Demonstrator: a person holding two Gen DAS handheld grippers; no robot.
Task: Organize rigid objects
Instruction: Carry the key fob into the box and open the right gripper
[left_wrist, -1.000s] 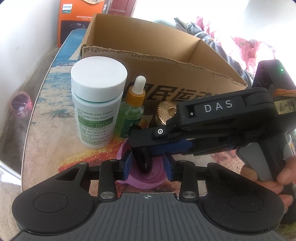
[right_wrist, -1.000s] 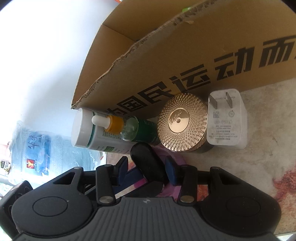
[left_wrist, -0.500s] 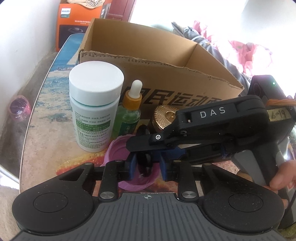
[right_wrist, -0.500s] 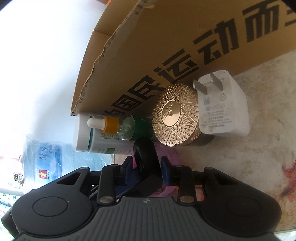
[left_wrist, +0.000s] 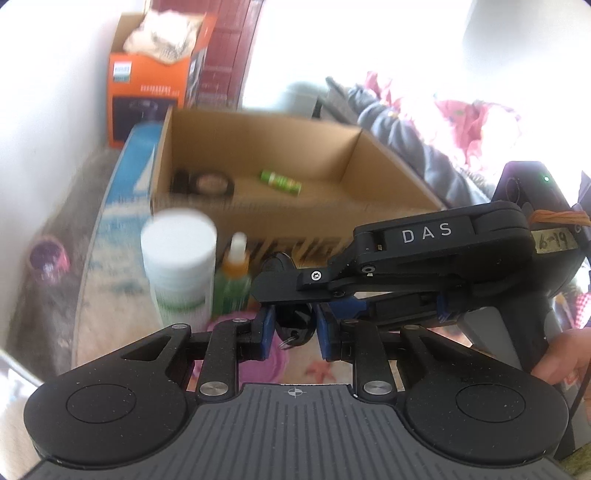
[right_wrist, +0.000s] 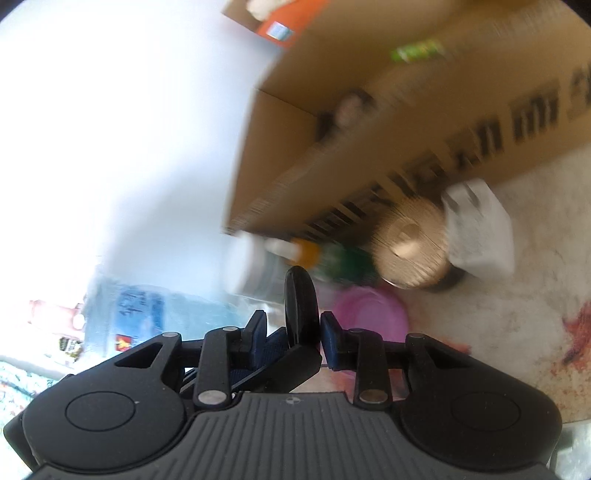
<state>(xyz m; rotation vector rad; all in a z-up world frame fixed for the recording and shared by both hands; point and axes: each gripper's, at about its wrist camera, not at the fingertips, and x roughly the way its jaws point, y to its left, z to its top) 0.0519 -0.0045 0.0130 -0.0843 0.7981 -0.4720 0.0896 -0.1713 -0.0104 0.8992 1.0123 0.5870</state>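
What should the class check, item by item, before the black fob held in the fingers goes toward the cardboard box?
1. Left gripper grip on the black fob: ok, its fingers are shut on it.
2. Right gripper grip: cannot tell; the fob sits between its fingers, but contact on one side is unclear.
3. Fob free of the pink dish: ok, it appears to hang above it.
4. Cardboard box open with room: ok, bare floor shows beside the green tube.
5. Low route to the box: not ok; the white bottle and dropper bottle stand upright by the near wall, so go over.
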